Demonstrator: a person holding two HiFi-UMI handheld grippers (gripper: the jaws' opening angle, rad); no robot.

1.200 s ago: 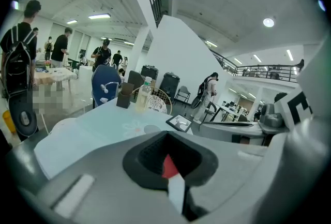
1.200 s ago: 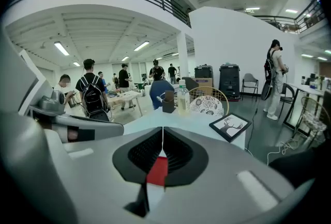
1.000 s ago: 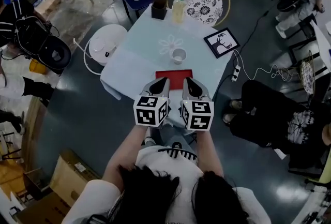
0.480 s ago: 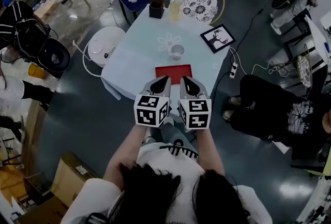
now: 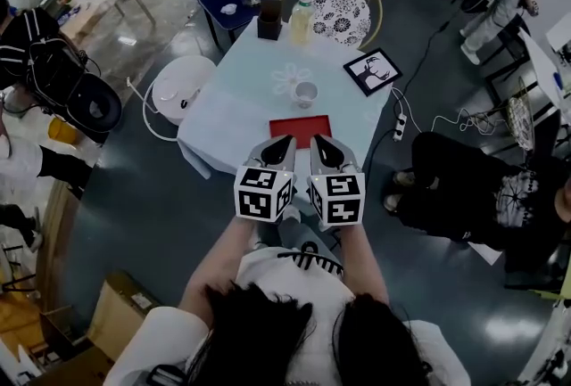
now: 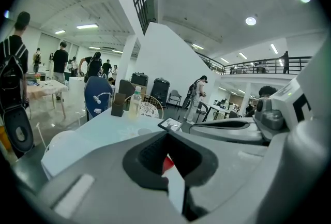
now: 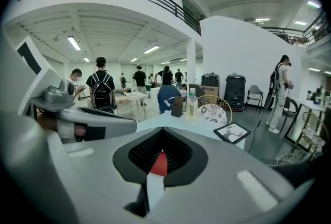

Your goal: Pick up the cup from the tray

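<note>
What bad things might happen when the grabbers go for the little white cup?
1. The left gripper and right gripper both look shut; pushed forward like that, they might knock the cup over.
2. The cup stands beyond the red tray, so a low reach may drag the tray.
3. The framed picture nearby might get bumped.

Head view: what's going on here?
A person holds the left claw and right claw side by side at the near edge of the table, both shut and empty, tips pointing at the red tray. The cup stands on the table just beyond the tray, untouched.
</note>
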